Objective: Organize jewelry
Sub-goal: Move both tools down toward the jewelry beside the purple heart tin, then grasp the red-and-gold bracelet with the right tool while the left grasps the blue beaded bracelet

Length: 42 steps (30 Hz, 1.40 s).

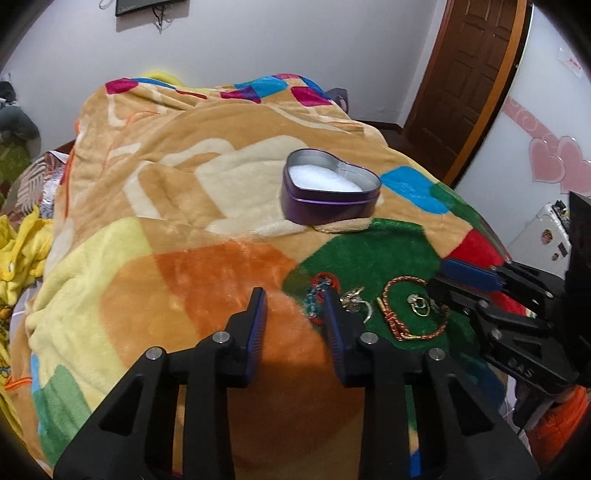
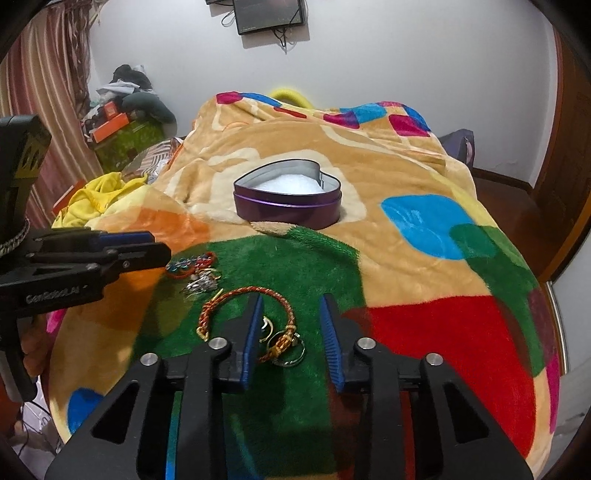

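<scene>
A purple heart-shaped tin with white padding stands open on the blanket; it also shows in the right wrist view. Jewelry lies on the green patch: a red-and-gold braided bracelet, a red-and-blue beaded bracelet, silver rings, and a ring. My left gripper is open and empty, its right finger beside the beaded bracelet. My right gripper is open, low over the braided bracelet and rings.
A colourful fleece blanket covers the bed. Yellow clothes and boxes lie at the left. A wooden door stands at the right. A screen hangs on the wall.
</scene>
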### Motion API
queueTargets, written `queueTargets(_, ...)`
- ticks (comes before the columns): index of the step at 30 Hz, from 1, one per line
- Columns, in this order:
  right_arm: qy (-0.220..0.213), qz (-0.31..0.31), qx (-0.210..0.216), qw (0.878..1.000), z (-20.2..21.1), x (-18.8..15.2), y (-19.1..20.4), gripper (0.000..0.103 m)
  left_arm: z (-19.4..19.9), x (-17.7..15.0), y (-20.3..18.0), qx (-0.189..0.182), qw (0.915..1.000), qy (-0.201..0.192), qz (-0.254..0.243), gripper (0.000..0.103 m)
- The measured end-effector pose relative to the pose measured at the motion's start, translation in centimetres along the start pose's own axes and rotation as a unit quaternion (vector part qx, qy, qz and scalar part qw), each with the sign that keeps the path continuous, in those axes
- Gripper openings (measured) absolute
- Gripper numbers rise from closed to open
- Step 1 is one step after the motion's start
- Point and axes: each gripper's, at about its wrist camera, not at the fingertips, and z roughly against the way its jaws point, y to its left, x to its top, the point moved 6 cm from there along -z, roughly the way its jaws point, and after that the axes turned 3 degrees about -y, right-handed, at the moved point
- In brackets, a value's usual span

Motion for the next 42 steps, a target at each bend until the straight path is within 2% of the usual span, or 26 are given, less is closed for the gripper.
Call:
queueTargets(3,0.010,0.004,0.004,1.000,-0.8,0.1,-0.2,0.015,-0.5,-0.1,-0.3,-0.014,0.9999,0.008,-0.002,0.024)
queueTargets(6,0.025,0.013,0.010,1.000,-1.8,-0.1,0.0,0.010,-1.3,-0.3,-0.5,-0.017,0.9997,0.015,-0.002,0.020)
queueTargets(8,0.031,0.025,0.013,0.999,-2.2,-0.4,0.3,0.009,-1.6,-0.4,-0.6,-0.016,0.9997,0.017,-0.007,0.018)
queueTargets(12,0.037,0.049,0.010,0.998,-2.4,-0.4,1.1,0.006,-2.1,-0.4,-0.4,-0.005,0.9998,0.018,-0.005,0.005)
queueTargets(15,0.031,0.045,0.016,0.998,-2.1,-0.1,1.1,0.005,-1.9,-0.2,-0.2,-0.013,0.9998,0.014,0.005,0.000)
queueTargets(23,-0.011,0.037,0.011,0.999,-0.1,1.9,1.2,0.005,-0.1,0.3,-0.2,-0.004,1.0000,-0.008,0.004,0.000)
queueTargets(35,-0.076,0.024,-0.008,0.997,2.7,5.3,1.1,0.005,3.8,3.1,-0.1,0.001,0.9981,-0.061,-0.004,0.000)
queueTargets(39,-0.091,0.022,-0.013,0.996,3.1,6.0,1.2,0.005,3.2,3.3,-0.5,-0.011,0.9988,-0.042,-0.021,0.000)
queueTargets(42,-0.091,0.015,-0.011,0.996,2.9,6.0,1.1,0.005,1.8,2.2,-0.7,-0.005,0.9993,-0.014,-0.033,0.006)
